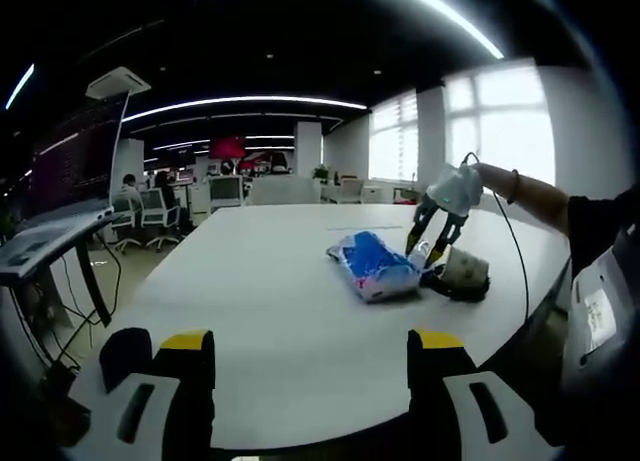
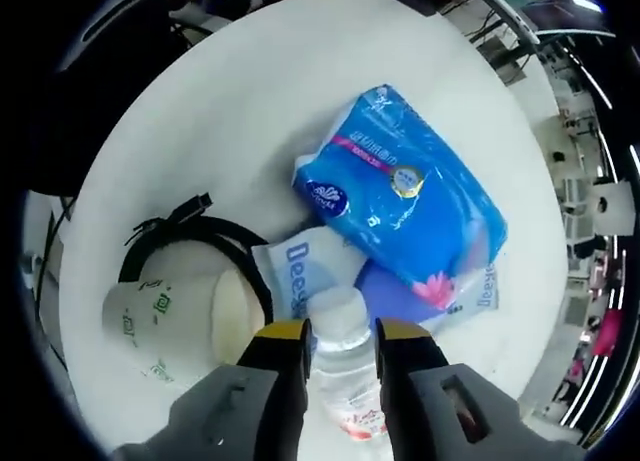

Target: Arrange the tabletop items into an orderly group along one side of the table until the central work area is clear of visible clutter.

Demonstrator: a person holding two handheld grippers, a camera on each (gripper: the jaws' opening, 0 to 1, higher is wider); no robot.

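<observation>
Nearest the lens in the right gripper view, the right gripper (image 2: 341,346), with yellow-tipped black jaws on grey bodies, is clenched on a small clear plastic water bottle with a white cap (image 2: 343,366); the bottle sits between the two jaws, its cap projecting just past their tips. Immediately ahead of the cap lies a pale blue and white soft pack printed "Deeyeo" (image 2: 305,266), and partly over that pack rests a bright blue plastic-wrapped tissue package with a pink flower print (image 2: 405,196). Beside the bottle, on the left of this view, a white paper cup with green markings (image 2: 170,316) lies on its side, touching a coiled black cable (image 2: 200,231) that curves around it. All of these rest on the white round-edged table (image 2: 230,101).

In the left gripper view, the left gripper (image 1: 310,366) hangs over the near table edge with its jaws spread wide apart and nothing between them. Across the tabletop, the same cluster appears near the far right side of the table: the blue package, the cup on its side and the black cable touching one another. The right gripper, held by a person's outstretched arm (image 1: 530,196), points down into this cluster. The broad central surface of the table lies between the left gripper and the group. Office chairs (image 1: 150,211) and bright windows (image 1: 500,121) stand in the background.
</observation>
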